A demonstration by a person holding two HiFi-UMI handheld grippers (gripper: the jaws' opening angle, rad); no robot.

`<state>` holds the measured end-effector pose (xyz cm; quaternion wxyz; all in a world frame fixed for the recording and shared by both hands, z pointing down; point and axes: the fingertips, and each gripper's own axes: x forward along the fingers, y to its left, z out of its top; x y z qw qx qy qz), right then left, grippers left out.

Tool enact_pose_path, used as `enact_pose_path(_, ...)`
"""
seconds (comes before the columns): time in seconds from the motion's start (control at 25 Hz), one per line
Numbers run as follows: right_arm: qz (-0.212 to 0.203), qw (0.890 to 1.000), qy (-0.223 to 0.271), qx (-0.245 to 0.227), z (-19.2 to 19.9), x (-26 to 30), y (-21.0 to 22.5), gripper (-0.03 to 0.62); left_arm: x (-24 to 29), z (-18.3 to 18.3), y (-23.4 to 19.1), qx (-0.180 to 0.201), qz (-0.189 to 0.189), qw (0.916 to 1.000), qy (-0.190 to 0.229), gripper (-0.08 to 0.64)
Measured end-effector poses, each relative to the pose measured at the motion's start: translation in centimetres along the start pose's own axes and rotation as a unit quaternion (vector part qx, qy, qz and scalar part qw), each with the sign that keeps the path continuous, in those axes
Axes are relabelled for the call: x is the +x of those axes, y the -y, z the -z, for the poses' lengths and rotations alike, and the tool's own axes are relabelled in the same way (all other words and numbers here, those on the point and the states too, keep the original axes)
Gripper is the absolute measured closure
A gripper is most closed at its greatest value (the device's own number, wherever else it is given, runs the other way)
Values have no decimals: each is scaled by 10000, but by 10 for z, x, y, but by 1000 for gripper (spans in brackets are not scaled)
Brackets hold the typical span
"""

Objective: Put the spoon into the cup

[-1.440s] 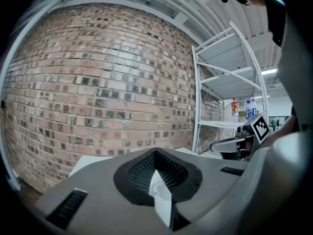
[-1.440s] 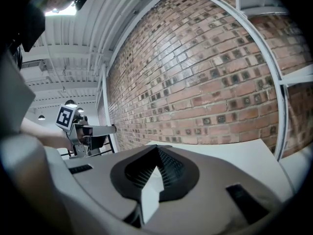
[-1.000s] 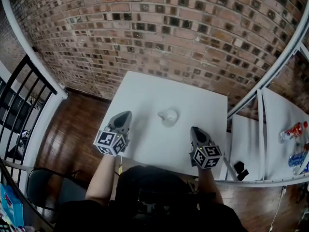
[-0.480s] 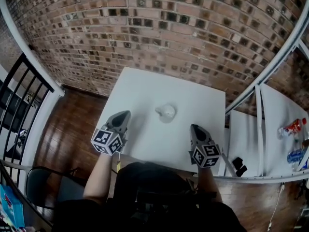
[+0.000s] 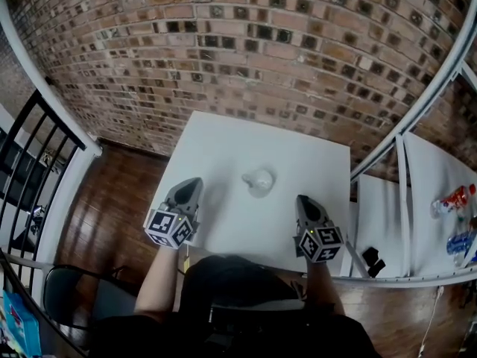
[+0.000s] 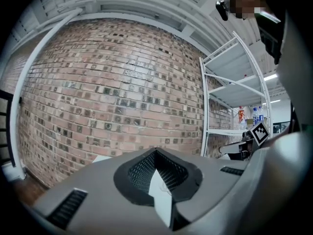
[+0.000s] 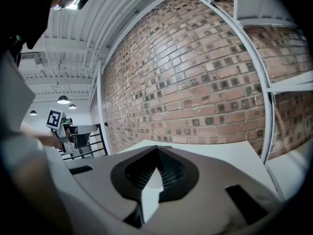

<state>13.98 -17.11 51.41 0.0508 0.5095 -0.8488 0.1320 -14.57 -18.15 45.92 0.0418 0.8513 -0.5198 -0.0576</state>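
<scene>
A small white cup [image 5: 259,180] stands near the middle of the white table [image 5: 223,140]. I cannot make out a spoon; it is too small to tell whether one lies in or by the cup. My left gripper [image 5: 191,184] hovers over the table's near left edge, left of the cup and well apart from it. Its jaws are shut and hold nothing [image 6: 156,152]. Over the near right edge, my right gripper [image 5: 302,201] is also shut and empty [image 7: 157,148]. The cup is hidden in both gripper views.
A brick wall [image 5: 246,43] rises right behind the table. To the right stands a white shelf rack [image 5: 406,162] holding bottles [image 5: 453,200]. A black railing [image 5: 30,148] and a dark chair [image 5: 63,293] are on the wooden floor at the left.
</scene>
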Motion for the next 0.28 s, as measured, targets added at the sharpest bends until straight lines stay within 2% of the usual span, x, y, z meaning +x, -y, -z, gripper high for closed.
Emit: enact_pose_path(0.28, 0, 9994, -84, -337, -1, 8, -5, 591, 5, 9, 2, -86, 47, 9998, -193, 557)
